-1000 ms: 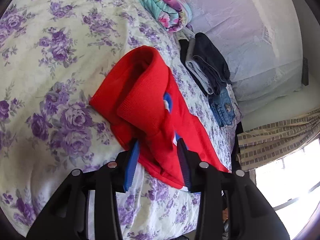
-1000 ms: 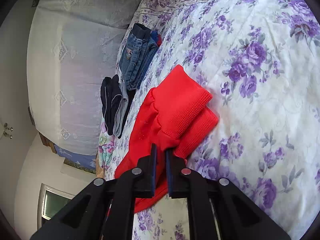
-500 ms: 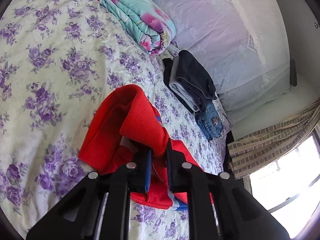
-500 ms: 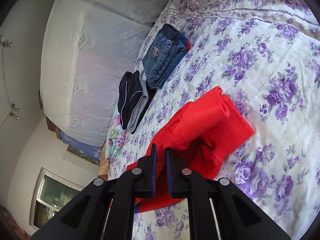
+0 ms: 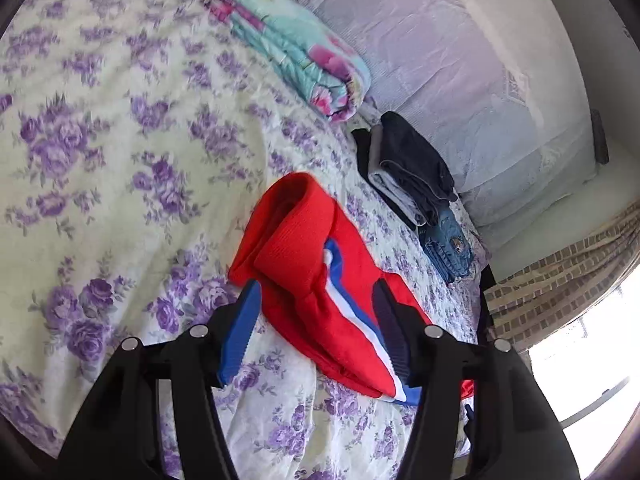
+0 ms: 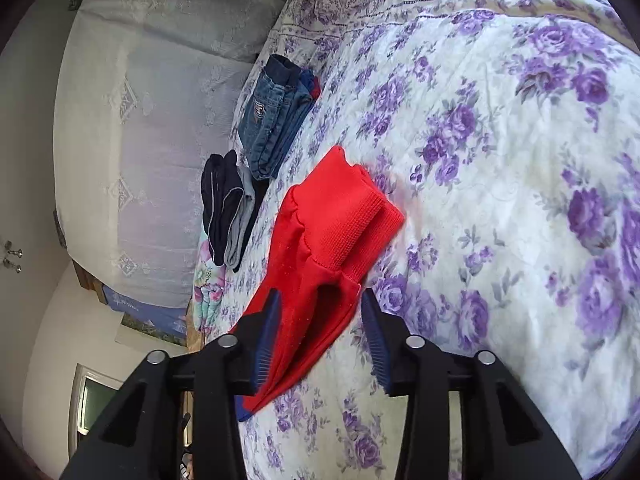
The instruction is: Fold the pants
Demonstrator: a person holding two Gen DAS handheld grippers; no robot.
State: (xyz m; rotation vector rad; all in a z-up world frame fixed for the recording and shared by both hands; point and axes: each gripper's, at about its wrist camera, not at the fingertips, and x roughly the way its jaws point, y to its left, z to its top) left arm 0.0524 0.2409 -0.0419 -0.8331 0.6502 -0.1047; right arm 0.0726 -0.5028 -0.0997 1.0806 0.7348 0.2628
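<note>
Red pants with a white and blue side stripe lie folded on the flowered bedspread; their ribbed waistband is doubled over at the far end. My left gripper is opening, its blue pads standing apart on either side of the red cloth without pressing it. In the right wrist view the same red pants lie folded with the waistband on top. My right gripper is opening too, with the cloth's near edge between its spread pads and no grip on it.
A folded dark and grey garment and folded jeans lie in a row by the bed's far edge, next to a rolled teal floral quilt. A lace-covered headboard stands behind them. A striped curtain hangs by a bright window.
Both grippers were shut on the red pants half a second ago; now both have opened and let the cloth drop onto the bedspread, folded over. Both have lifted and drawn back a little.
</note>
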